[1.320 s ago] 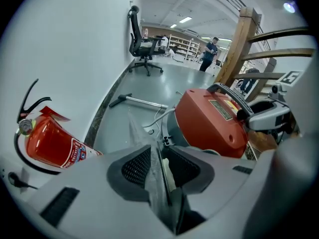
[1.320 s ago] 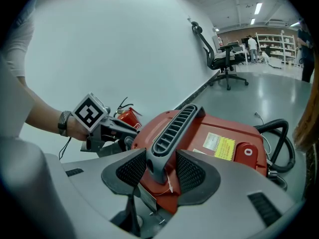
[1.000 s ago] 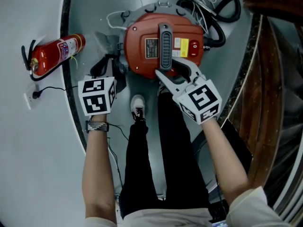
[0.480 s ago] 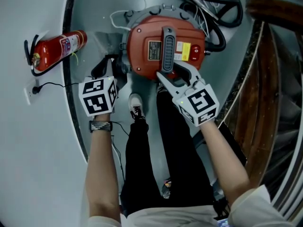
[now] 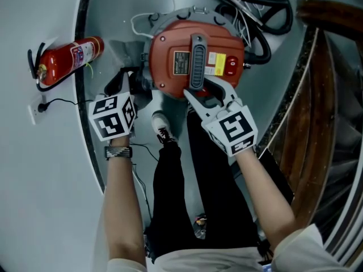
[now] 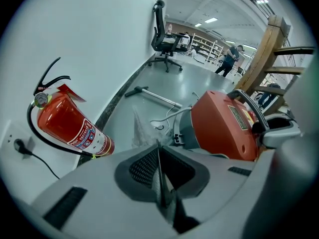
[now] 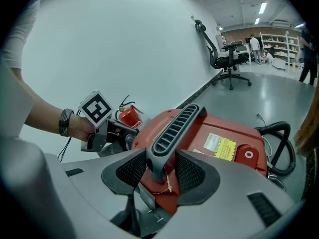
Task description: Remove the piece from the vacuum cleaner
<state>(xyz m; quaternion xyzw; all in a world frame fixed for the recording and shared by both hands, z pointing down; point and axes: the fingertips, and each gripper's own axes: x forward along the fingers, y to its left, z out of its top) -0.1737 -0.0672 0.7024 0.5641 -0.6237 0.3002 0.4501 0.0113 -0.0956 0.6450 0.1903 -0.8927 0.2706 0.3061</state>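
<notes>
Nothing is reading clearly: labels on vacuum and extinguisher are showing print too small and blurred to make out.

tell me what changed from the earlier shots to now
The left claw rolled slightly, and its jaws have just been closing on the thin clear plastic film between them. The right claw stays clamped on the handle of the vacuum cleaner, which hasn't moved, nor has the fire extinguisher.

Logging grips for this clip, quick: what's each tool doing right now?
Left tool: has just been closing, pinching thin clear plastic.
Right tool: closed on the grey handle of the vacuum cleaner.
</notes>
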